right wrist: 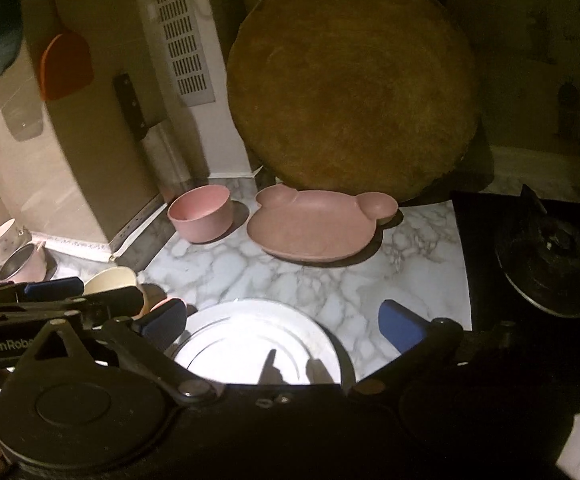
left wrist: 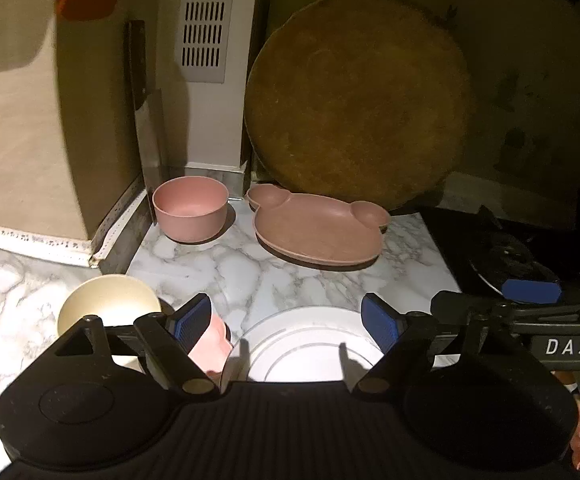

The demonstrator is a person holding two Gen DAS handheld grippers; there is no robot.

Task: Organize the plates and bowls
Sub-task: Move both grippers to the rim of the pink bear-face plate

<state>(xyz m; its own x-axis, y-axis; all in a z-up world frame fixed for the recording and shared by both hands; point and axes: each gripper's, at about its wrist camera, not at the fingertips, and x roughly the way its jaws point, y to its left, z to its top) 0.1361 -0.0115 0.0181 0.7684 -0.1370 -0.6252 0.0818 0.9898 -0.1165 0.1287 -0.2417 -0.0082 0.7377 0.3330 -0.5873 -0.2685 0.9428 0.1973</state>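
With both grippers' jaws wide and empty above the white plate (left wrist: 309, 344) at the tabletop's near edge, a placing step appears complete; next, select another dish, perhaps the pink bowl (left wrist: 190, 208) near the back corner.

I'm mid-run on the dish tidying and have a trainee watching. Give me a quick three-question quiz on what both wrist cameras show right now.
1. True or false: the left gripper is clamped on the white plate.
2. What leans against the wall behind the pink bear-shaped plate?
A. a steel tray
B. a round wooden board
C. a frying pan
3. Fill in: the pink bowl stands to the ____ of the bear-shaped plate in both views.

Key
1. False: both the left gripper and the right gripper are open above the white plate, nothing between their fingers.
2. B, the round wooden board.
3. left
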